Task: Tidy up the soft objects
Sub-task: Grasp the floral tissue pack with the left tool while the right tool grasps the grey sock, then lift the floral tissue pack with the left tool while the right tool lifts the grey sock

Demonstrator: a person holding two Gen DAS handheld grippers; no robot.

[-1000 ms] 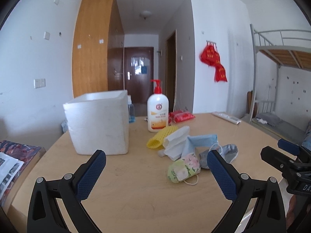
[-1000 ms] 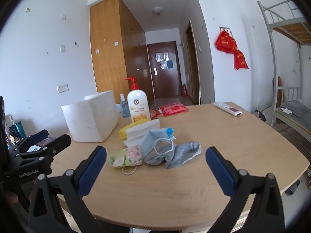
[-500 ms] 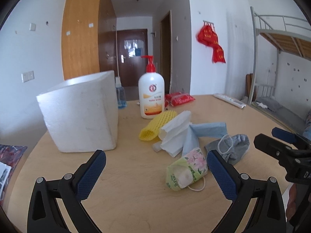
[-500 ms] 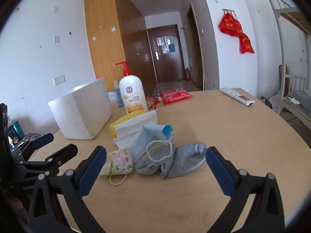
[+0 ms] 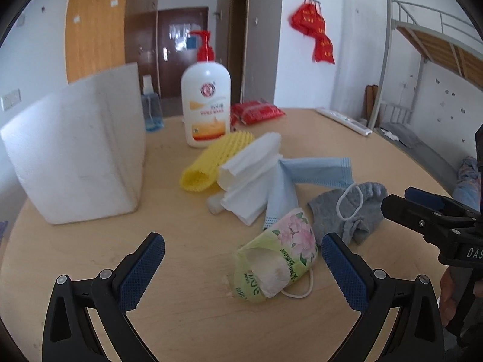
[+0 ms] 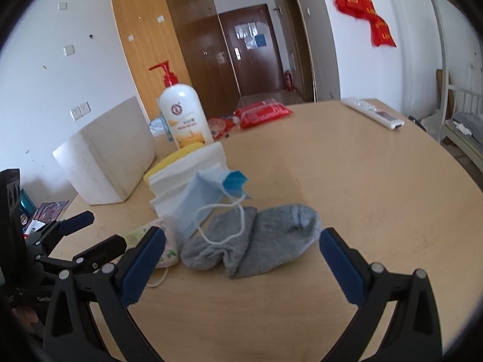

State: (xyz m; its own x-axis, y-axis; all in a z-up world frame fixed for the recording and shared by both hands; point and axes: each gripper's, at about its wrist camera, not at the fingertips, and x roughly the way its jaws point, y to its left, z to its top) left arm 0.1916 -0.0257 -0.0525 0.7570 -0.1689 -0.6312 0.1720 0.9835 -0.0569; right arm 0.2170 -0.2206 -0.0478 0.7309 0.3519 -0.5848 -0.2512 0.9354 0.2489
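Both hand-held grippers (image 5: pixel 243 261) (image 6: pixel 241 258) nearer (wide open, empty)

tissue pack (image 6: pixel 164 249): half hidden behind my right claw's finger
small bottle (image 5: pixel 151 111): partly behind foam box (image 5: pixel 78 154)

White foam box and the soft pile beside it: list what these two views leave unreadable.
- White foam box: both views show only its outer walls, so its contents are hidden.
- Small white object, left wrist view: mostly tucked under the folded white tissue; cannot be identified.
- Floral tissue pack, right wrist view: largely blocked by the right gripper's finger.
- Pump bottle label: text too blurred to read.
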